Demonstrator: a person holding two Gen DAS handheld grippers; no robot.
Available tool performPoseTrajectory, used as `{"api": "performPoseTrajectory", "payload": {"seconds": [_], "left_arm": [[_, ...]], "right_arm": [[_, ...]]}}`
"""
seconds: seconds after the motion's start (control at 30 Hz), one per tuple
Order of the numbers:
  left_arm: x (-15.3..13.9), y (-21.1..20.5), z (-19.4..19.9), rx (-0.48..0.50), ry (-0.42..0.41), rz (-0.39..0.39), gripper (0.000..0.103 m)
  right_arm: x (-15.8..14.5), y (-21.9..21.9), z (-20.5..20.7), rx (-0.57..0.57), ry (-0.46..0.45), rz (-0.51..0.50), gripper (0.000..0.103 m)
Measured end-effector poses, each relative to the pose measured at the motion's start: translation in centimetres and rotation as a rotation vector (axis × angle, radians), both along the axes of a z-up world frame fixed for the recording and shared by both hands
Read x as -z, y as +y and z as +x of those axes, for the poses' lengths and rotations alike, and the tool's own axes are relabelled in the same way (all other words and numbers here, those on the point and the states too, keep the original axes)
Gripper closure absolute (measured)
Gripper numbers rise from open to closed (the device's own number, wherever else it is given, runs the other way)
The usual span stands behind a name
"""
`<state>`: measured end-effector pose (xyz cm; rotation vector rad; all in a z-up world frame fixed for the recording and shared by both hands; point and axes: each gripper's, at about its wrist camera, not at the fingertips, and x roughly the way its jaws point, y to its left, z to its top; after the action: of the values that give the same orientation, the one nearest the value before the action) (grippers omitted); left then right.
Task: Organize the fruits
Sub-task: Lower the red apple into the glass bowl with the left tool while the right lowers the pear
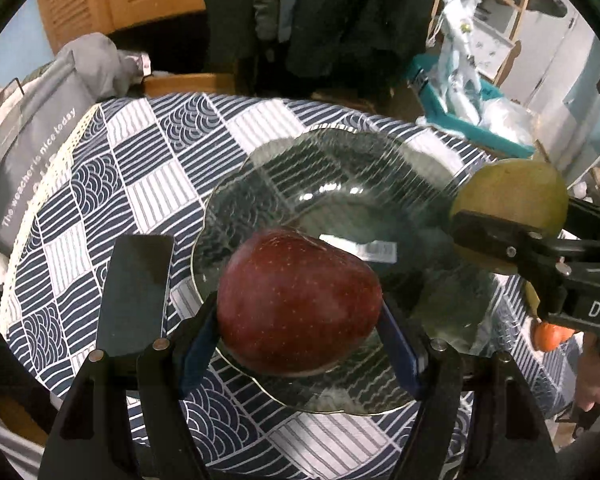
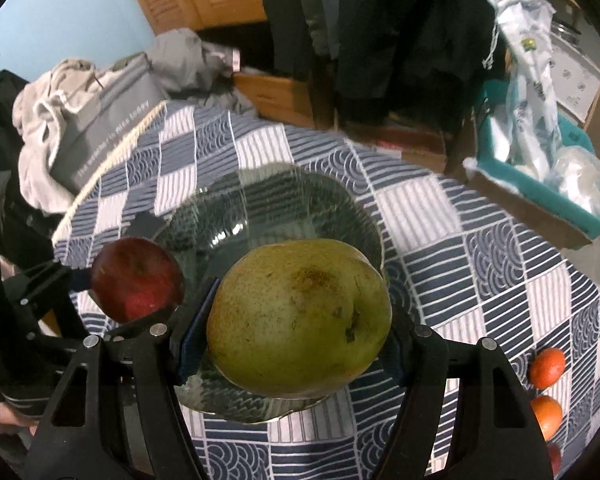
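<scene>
My left gripper (image 1: 300,316) is shut on a red apple (image 1: 298,300) and holds it over the near side of a clear glass plate (image 1: 340,168). My right gripper (image 2: 296,332) is shut on a green pear (image 2: 300,316) and holds it over the near edge of the same plate (image 2: 284,200). The pear (image 1: 512,196) and the right gripper (image 1: 500,240) show at the right of the left wrist view. The apple (image 2: 136,278) shows at the left of the right wrist view. The plate has no fruit lying on it.
The plate stands on a table with a blue and white patterned cloth (image 1: 140,184). Small orange fruits (image 2: 546,366) lie at the right edge, one also in the left wrist view (image 1: 550,334). A grey bag (image 2: 108,120) and clothes lie beyond the far left edge, a teal box (image 2: 540,184) at the far right.
</scene>
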<state>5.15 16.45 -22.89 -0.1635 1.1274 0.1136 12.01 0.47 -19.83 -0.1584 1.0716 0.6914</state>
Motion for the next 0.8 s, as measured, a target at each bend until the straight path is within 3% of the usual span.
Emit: {"api": "performPoseTrajectory", "payload": {"seconds": [0.23, 0.8], "left_arm": [[2.0, 0.1, 0.0, -0.005, 0.066, -0.037, 0.026], [5.4, -0.3, -0.1, 0.022, 0.169, -0.027, 0.026]], "right_arm": [[2.3, 0.5, -0.4, -0.022, 0.045, -0.034, 0.032], [4.7, 0.7, -0.3, -0.036, 0.114, -0.069, 0.032]]}}
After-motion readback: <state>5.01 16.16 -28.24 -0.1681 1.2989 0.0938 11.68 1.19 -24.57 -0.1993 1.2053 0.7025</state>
